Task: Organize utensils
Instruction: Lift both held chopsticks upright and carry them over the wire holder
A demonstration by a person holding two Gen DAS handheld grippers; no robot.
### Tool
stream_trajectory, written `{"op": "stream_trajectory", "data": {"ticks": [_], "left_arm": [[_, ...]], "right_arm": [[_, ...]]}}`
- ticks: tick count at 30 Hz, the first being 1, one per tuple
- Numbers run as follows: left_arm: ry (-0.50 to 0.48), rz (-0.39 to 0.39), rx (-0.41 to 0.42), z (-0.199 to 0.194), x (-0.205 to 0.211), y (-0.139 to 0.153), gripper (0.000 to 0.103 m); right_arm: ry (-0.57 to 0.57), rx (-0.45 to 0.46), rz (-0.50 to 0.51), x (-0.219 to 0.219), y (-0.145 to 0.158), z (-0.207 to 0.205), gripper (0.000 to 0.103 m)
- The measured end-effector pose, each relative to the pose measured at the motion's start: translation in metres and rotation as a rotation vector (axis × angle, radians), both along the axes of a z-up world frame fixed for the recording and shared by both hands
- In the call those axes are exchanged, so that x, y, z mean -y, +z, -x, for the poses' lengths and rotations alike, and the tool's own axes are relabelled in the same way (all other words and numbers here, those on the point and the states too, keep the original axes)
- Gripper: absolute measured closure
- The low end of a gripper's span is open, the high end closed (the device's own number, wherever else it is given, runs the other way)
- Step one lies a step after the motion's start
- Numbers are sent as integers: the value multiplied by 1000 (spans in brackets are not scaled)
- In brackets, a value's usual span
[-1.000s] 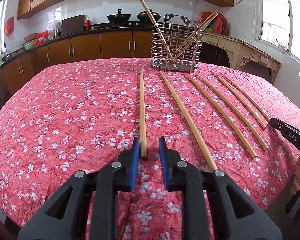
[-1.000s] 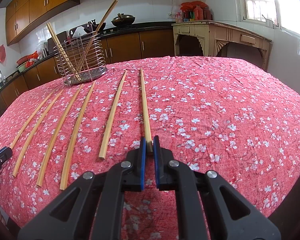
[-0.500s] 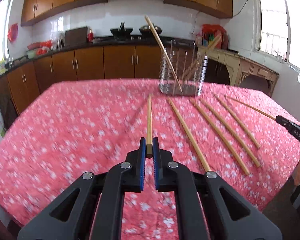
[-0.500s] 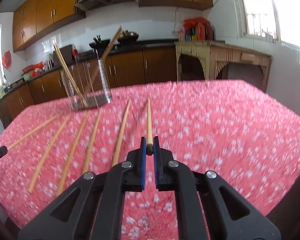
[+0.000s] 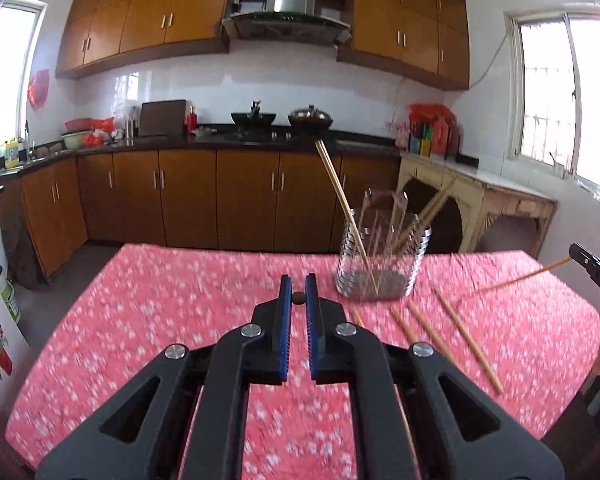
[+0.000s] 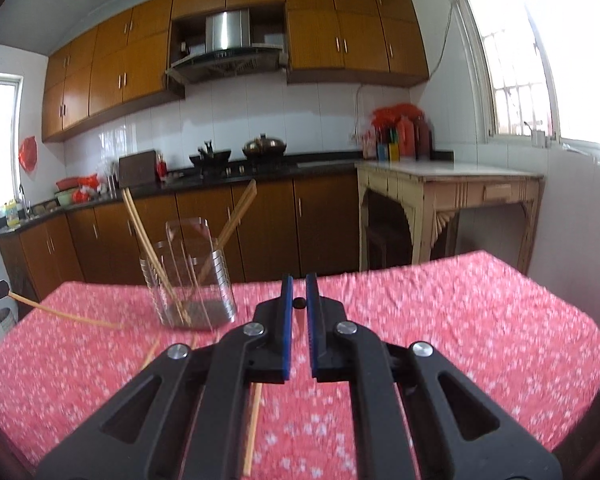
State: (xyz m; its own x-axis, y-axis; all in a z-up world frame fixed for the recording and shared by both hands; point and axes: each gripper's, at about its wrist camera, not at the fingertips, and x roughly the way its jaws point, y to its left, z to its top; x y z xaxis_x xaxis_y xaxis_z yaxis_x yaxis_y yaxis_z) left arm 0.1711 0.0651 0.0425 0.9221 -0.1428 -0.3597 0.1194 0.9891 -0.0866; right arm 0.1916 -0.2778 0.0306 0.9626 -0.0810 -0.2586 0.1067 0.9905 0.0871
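One chopstick (image 5: 298, 298) sits end-on between the left gripper (image 5: 299, 289) pads, pinched and lifted above the table (image 5: 148, 320); likewise the right gripper (image 6: 299, 290) clamps another chopstick (image 6: 299, 302). Beyond stands the wire holder (image 5: 382, 264) — more chopsticks (image 5: 466, 330) lie beside it.

Wire holder (image 5: 382, 260) upright on cloth, chopsticks leaning inside (image 5: 342, 204); four loose chopsticks (image 5: 466, 334) lying beside it.
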Motion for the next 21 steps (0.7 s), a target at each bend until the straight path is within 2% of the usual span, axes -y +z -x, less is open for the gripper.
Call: {"op": "stream_trajectory", "data": {"ticks": [9, 21], "left_arm": [[23, -10, 63, -13, -11, 37, 96], [30, 2, 96, -25, -12, 54, 96]], "right_arm": [[-2, 72, -4, 7, 43, -16, 95], [20, 95, -14, 6, 65, -33, 95]]}}
